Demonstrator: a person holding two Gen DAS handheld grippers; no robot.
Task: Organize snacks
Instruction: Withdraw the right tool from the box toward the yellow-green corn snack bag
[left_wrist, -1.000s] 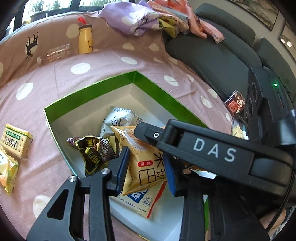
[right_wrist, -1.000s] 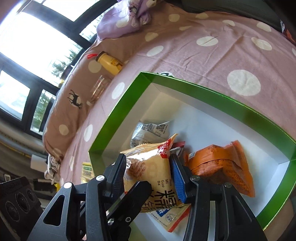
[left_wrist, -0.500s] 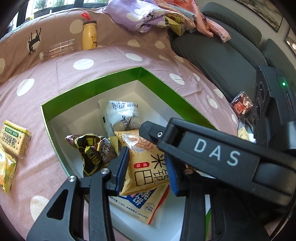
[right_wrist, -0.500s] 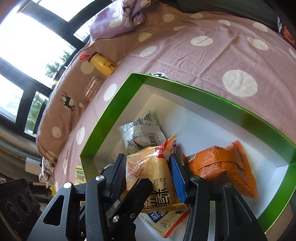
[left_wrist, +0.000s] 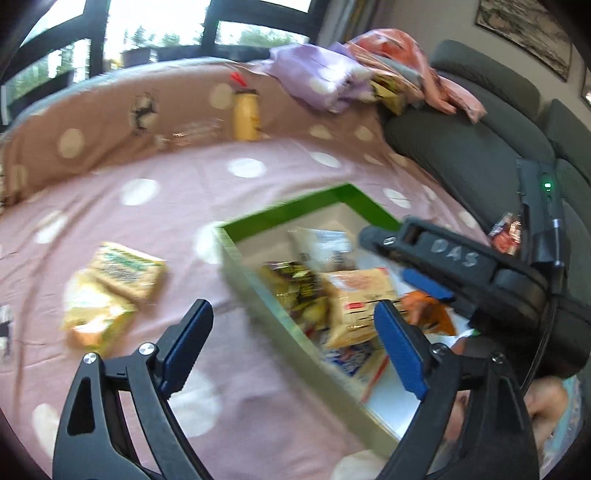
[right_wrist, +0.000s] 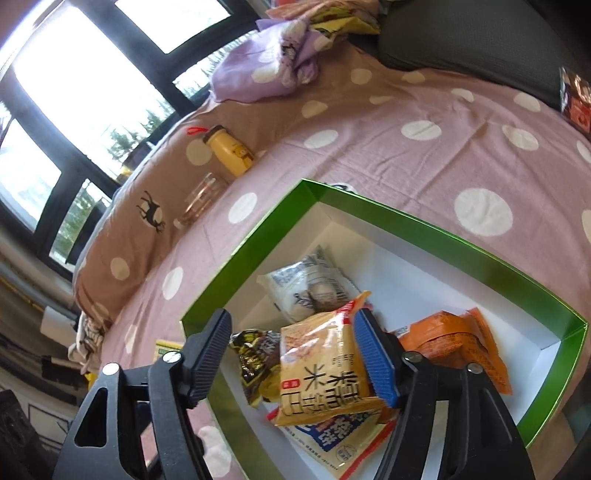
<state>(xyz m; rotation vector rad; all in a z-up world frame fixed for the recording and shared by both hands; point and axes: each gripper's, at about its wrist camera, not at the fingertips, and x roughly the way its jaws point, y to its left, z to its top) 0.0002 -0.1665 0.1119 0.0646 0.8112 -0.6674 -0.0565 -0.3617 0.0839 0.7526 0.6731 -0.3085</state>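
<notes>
i find both grippers' jaws opening: left gripper empty, right gripper letting the yellow snack packet drop inside the green box. advise lifting clear without snagging it.

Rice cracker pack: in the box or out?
In. The rice cracker pack lies atop other snacks inside the green box.

Home living room. Dark grey upholstered sofa beside a pink polka-dot cloth; black-framed windows. Framed picture on the wall.
</notes>
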